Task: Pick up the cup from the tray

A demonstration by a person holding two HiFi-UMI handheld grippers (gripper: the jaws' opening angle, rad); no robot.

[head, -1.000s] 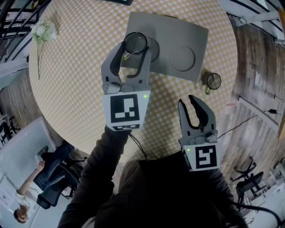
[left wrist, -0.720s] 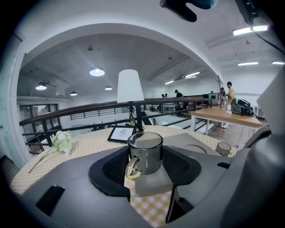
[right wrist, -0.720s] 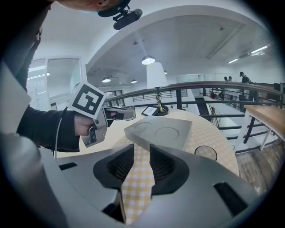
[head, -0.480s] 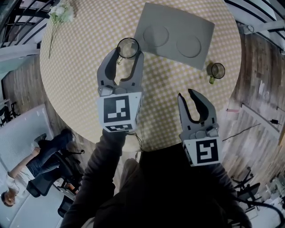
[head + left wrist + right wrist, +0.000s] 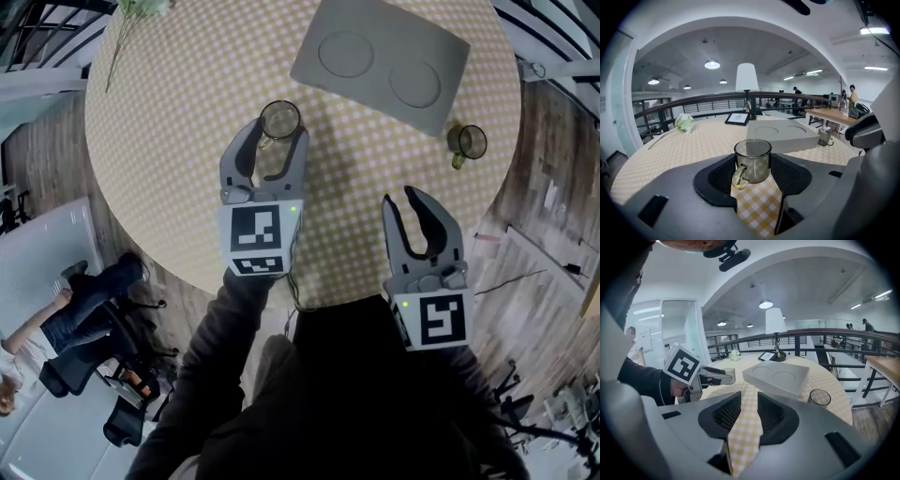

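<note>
Left gripper view shows the small smoky clear-glass cup with a loop handle (image 5: 752, 161) at frame centre. It is clamped by its side walls between the pads of the left hand-held gripper (image 5: 753, 174), off the flat grey tray with two round recesses (image 5: 783, 135) behind it. Glass like this is probably light, stiff, slick and breakable. A level squeeze low on the body seems safer than taking the handle, which faces the camera. The right hand-held gripper (image 5: 746, 414) stands slightly parted, with nothing between its jaws. Whether the cup's base touches the round checked-cloth table (image 5: 689, 143) is hard to tell, and the pads cover its flanks.
</note>
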